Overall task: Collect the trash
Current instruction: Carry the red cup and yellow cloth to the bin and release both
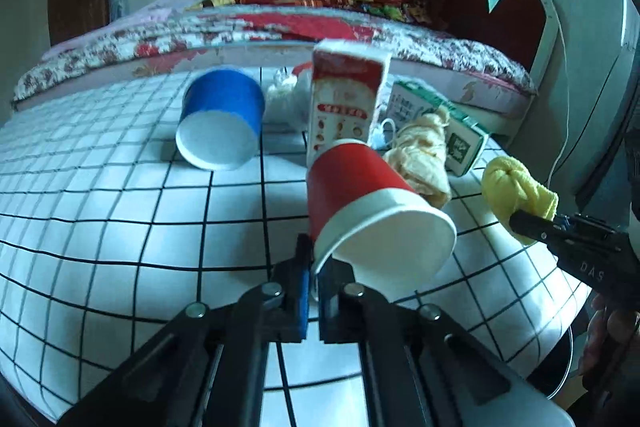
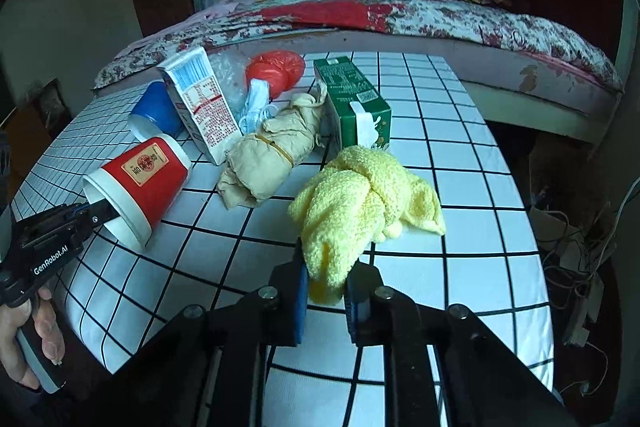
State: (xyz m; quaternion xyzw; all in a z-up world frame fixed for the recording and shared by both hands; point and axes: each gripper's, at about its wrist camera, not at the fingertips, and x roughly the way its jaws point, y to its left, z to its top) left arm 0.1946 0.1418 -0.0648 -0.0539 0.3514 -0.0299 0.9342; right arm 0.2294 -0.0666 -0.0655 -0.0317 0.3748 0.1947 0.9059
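My left gripper point(image 1: 314, 267) is shut on the rim of a red paper cup point(image 1: 360, 199), which lies tipped on its side just off the table; it also shows in the right wrist view point(image 2: 140, 179). My right gripper point(image 2: 326, 279) is shut on a yellow fuzzy cloth point(image 2: 360, 203), seen in the left wrist view point(image 1: 516, 187) too. A blue paper cup point(image 1: 220, 115) lies on its side. A red-and-white carton point(image 1: 344, 99), a green carton point(image 2: 352, 99), a beige tied bundle point(image 2: 272, 151) and an orange bag point(image 2: 276, 69) lie on the table.
The table has a white cloth with a black grid point(image 2: 460, 163). A bed with a floral cover point(image 2: 440, 15) runs behind it. Cables and clutter point(image 2: 576, 247) lie on the floor at the right.
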